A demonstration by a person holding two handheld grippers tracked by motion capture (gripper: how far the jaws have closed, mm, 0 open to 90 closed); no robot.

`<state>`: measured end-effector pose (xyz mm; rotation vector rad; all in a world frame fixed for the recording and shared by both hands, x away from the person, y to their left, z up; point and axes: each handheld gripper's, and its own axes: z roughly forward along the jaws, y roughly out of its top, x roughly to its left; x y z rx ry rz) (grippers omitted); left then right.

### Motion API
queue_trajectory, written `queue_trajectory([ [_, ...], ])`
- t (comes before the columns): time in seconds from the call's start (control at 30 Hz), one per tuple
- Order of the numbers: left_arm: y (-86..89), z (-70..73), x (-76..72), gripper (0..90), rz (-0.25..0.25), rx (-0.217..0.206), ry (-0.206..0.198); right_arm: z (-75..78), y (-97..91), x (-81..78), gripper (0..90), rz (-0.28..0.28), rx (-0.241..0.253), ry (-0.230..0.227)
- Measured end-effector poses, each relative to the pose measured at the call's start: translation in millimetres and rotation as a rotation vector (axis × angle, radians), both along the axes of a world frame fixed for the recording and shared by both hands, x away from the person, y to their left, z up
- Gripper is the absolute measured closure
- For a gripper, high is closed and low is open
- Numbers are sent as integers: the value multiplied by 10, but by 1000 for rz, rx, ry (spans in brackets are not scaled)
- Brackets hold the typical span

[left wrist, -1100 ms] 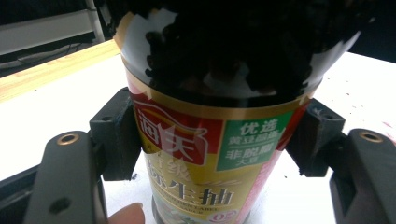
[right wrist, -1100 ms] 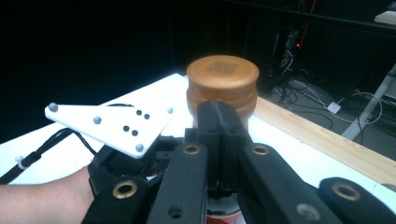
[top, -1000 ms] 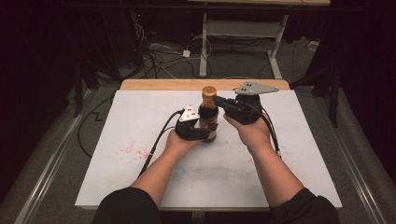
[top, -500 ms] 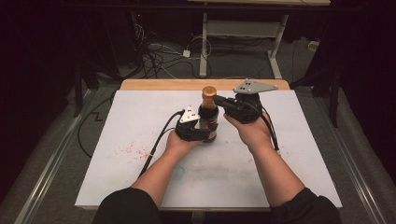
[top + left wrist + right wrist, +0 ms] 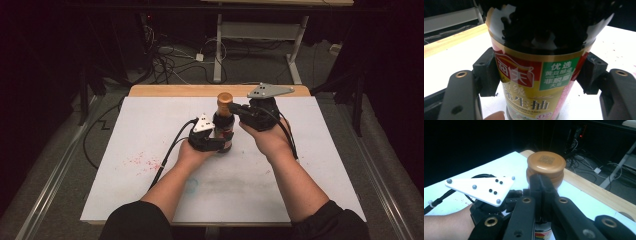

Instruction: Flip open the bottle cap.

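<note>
A dark sauce bottle (image 5: 224, 124) with an orange-brown cap (image 5: 224, 98) stands upright near the middle of the white table (image 5: 150, 130). My left gripper (image 5: 223, 142) is shut on its lower body. In the left gripper view both pads press the gold, red and green label (image 5: 531, 82), and the left gripper (image 5: 536, 75) sits low on the bottle. My right gripper (image 5: 234, 109) comes in from the right at neck height. Its jaws are pressed together, tips against the near side of the cap (image 5: 546, 162), just under its rim. The right gripper (image 5: 540, 181) holds nothing between them.
Red specks (image 5: 142, 161) mark the table at front left. A wooden strip (image 5: 175, 90) runs along the far edge. Cables (image 5: 170, 55) and a desk frame (image 5: 218, 45) lie on the floor beyond. The left gripper's plate (image 5: 480, 188) shows below the cap.
</note>
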<state>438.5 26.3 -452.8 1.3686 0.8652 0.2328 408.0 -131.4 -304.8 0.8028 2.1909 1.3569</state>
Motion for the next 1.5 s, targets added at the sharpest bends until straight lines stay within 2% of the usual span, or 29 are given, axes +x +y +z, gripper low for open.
queue_trajectory([
  [0.1, -7, -3, -1, 292, 6, -27, 1, 4, 4, -3, 900, -14, 1, -1],
  [0.27, 4, -5, -4, 293, 1, -18, -1, 5, -28, 17, 900, -21, 8, 4],
  [0.3, -47, 7, -3, 292, 34, -90, 15, 5, -26, 15, 900, -22, 6, 2],
  [0.37, -46, 6, -2, 293, 34, -90, 15, 7, -21, 15, 900, -25, 5, 2],
  [0.4, 5, -8, -3, 293, 2, -18, -1, 6, -20, 16, 900, -26, 5, 1],
  [0.43, 7, -10, -3, 294, 1, -15, -3, 5, -20, 17, 900, -26, 7, 2],
  [0.47, 7, -10, -3, 294, 1, -16, -3, 5, -21, 18, 900, -26, 7, 3],
  [0.5, -47, 2, -1, 295, 34, -92, 13, 6, -21, 18, 900, -26, 7, 3],
  [0.87, -40, -6, -5, 305, 31, -95, 8, 40, 9, 16, 900, -40, -10, 17],
  [1.07, -32, -18, -6, 308, 32, -104, 1, 69, 38, 8, 900, -45, -36, 19],
  [1.1, -20, -18, 5, 308, 31, -110, 6, 69, 44, 11, 900, -49, -32, 20],
  [1.13, -27, -29, -2, 308, 19, -108, -9, 77, 47, 16, 900, -48, -21, 9],
  [1.17, -49, -31, -28, 307, 7, -79, -30, 122, 29, 3, 900, -51, 43, -32],
  [1.2, -73, -34, -58, 306, -3, -56, -55, 225, 7, -8, 900, -49, 107, -43],
  [1.23, -88, -34, -60, 304, 9, -71, -50, 325, 24, -25, 900, -30, 121, -60],
  [1.3, -30, -26, -8, 300, 36, -119, 2, 405, 76, -53, 900, -31, 77, -84],
  [1.33, -10, -28, -7, 299, 32, -133, 4, 397, 72, -50, 900, -26, 74, -69],
  [1.37, -12, -33, -16, 298, 25, -125, -5, 371, 58, -61, 900, -27, 66, -67],
  [1.4, 42, -58, -15, 298, 7, -10, -30, 338, 37, -71, 900, -31, 55, -66],
  [1.43, -38, -41, -27, 297, 28, -115, -18, 303, 14, -71, 900, -32, 49, -55],
  [1.5, -33, -40, -15, 297, 30, -125, -11, 235, -33, -68, 900, -37, 46, -35],
])
